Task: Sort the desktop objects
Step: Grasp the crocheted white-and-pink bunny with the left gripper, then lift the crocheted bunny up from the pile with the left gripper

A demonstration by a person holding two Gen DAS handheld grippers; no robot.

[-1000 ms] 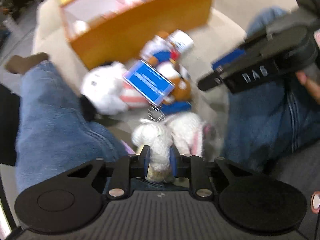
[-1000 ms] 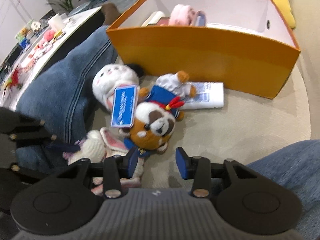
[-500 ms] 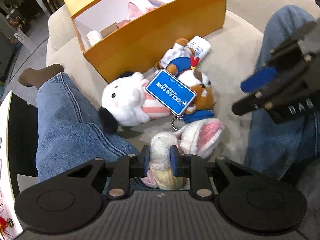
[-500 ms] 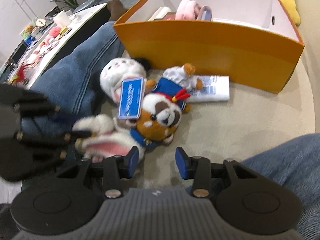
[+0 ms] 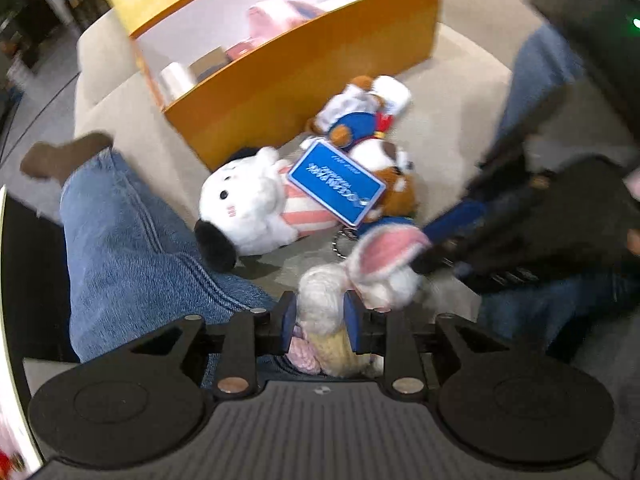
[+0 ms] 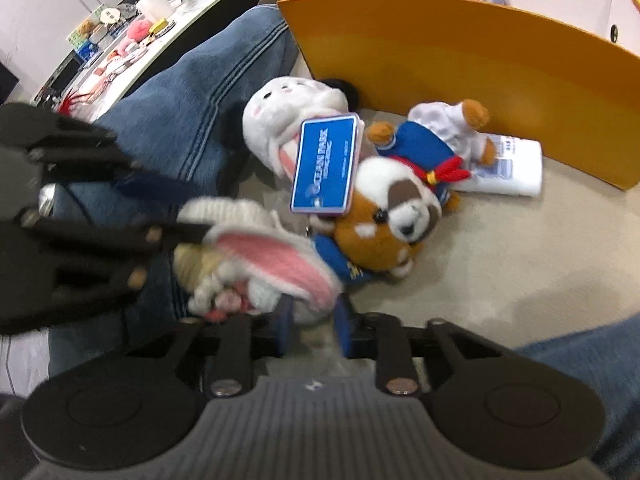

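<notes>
The left claw (image 5: 318, 316) pinches the knitted bunny (image 5: 360, 280) by its body, its jaws having just eased a little wider, probably to hand it over. The right claw (image 6: 314, 326) has just been closing onto the bunny's pink-lined ear. Beyond both claws, past the other plush toys, waits the orange box (image 6: 460, 60), likely its destination.

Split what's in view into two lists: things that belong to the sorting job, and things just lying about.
Job:
- fluffy white bunny plush with pink ears, between both grippers
- left gripper
- right gripper
- open orange cardboard box

Lying about:
- white dog plush in striped shirt
- brown sailor-suited plush
- blue rectangular tag
- white tube
</notes>
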